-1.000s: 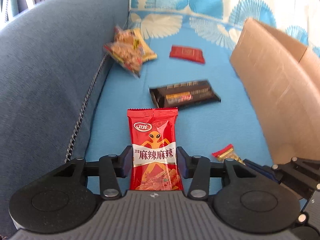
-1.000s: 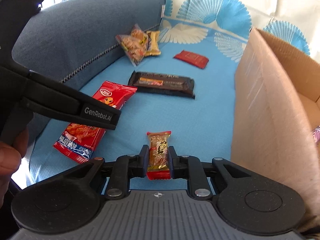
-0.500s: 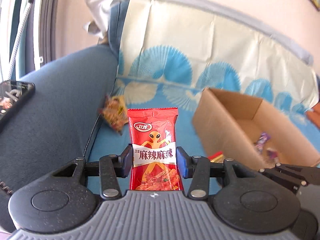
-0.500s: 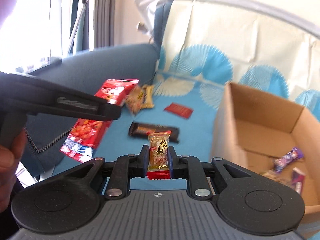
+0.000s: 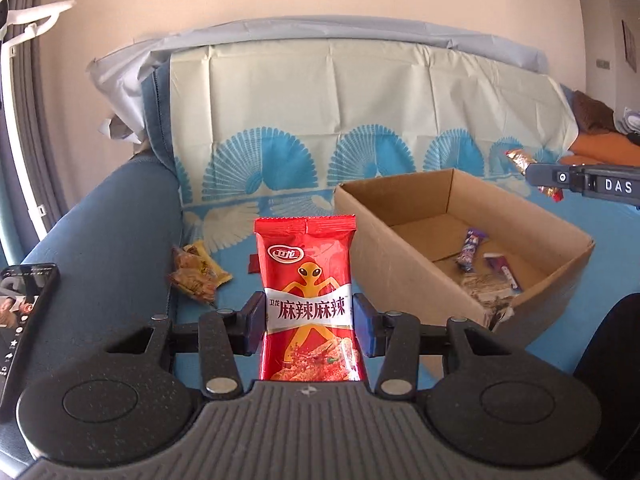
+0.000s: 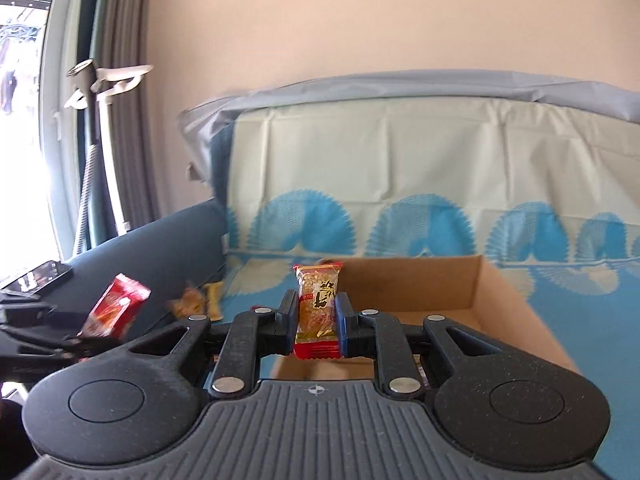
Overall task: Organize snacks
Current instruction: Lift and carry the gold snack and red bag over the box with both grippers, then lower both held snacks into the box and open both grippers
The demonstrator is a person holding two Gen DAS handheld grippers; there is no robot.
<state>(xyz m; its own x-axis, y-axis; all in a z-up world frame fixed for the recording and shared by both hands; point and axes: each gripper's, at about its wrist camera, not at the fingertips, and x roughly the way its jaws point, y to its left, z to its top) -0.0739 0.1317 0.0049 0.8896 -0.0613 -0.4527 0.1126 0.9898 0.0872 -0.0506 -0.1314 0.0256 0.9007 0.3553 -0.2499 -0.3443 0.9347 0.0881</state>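
Observation:
My left gripper (image 5: 308,320) is shut on a red snack packet (image 5: 308,280) with an orange alien figure, held upright above the sofa seat, left of the open cardboard box (image 5: 404,276). My right gripper (image 6: 317,312) is shut on a small peanut candy bar (image 6: 318,300) in a clear and red wrapper, raised in front of the box (image 6: 500,296). In the left wrist view the right gripper (image 5: 532,174) and its candy (image 5: 520,158) show at the right, over the box. The red packet (image 6: 116,308) shows at the left of the right wrist view.
Several wrapped snacks (image 5: 472,248) lie in the box. More snack packets (image 5: 198,276) sit on the blue sofa cover by the armrest (image 5: 112,248), and a small red packet (image 5: 252,264) lies behind the held one. A phone (image 5: 24,308) rests on the armrest.
Both grippers rose from the sofa seat and swung right toward the box, each keeping its snack. The box interior has come into view; the dark bar on the seat has dropped out of sight.

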